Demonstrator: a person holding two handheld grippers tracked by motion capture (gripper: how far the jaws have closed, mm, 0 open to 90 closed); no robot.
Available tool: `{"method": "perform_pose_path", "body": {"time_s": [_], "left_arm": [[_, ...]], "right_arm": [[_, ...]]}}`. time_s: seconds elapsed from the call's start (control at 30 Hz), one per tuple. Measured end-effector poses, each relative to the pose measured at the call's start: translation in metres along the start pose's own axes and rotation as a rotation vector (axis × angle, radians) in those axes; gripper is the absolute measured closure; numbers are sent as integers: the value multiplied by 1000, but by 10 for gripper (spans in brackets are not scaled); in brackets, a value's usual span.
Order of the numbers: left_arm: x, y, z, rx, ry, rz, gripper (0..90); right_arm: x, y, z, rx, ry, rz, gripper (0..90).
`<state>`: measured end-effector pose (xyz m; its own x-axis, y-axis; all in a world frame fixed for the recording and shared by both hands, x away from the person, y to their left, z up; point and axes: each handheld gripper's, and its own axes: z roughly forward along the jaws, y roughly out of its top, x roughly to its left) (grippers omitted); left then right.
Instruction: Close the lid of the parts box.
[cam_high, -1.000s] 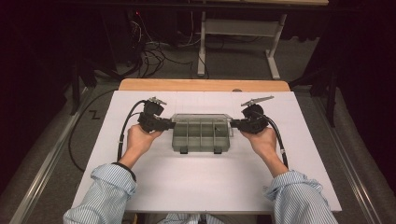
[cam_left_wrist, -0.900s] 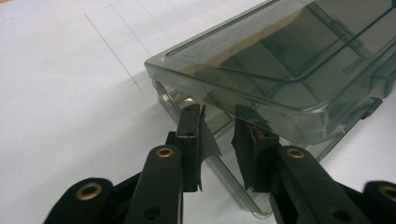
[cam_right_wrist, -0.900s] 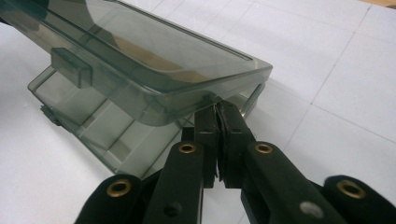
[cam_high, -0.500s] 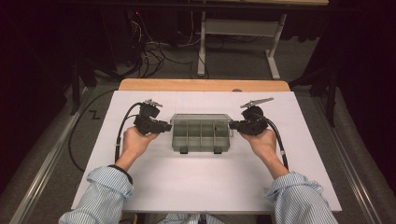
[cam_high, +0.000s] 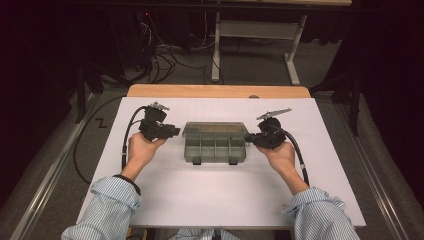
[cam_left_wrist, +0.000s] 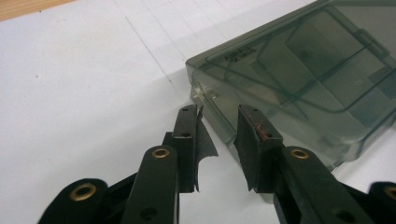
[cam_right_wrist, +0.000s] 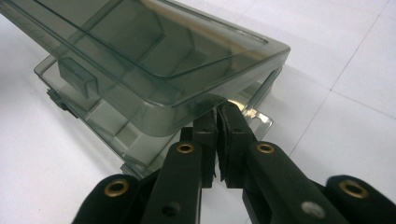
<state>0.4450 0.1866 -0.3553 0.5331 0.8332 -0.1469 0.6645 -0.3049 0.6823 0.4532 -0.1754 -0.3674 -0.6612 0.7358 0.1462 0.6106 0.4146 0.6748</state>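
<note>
Left gripper (cam_high: 167, 132) jaws have just been opening, nothing between them, backing off the smoky compartment box (cam_high: 215, 145) mid-table; right gripper (cam_right_wrist: 217, 122) is pinching its lid edge, lifting it ajar.

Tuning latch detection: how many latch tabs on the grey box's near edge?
2: one latch tab sits left of centre on the near edge of the box, the other right of centre. Any on the far side may be hidden.
</note>
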Motion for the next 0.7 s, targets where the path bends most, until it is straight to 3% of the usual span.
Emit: {"method": "perform_pose_path", "body": {"time_s": [0.37, 0.7], "left_arm": [[-8, 6, -1, -40, -31, 15, 679], [-19, 6, 9, -29, -52, 36, 671]], "right_arm": [[-2, -9, 7, 22, 6, 0, 887], [-3, -13, 11, 29, 11, 4, 894]]}}
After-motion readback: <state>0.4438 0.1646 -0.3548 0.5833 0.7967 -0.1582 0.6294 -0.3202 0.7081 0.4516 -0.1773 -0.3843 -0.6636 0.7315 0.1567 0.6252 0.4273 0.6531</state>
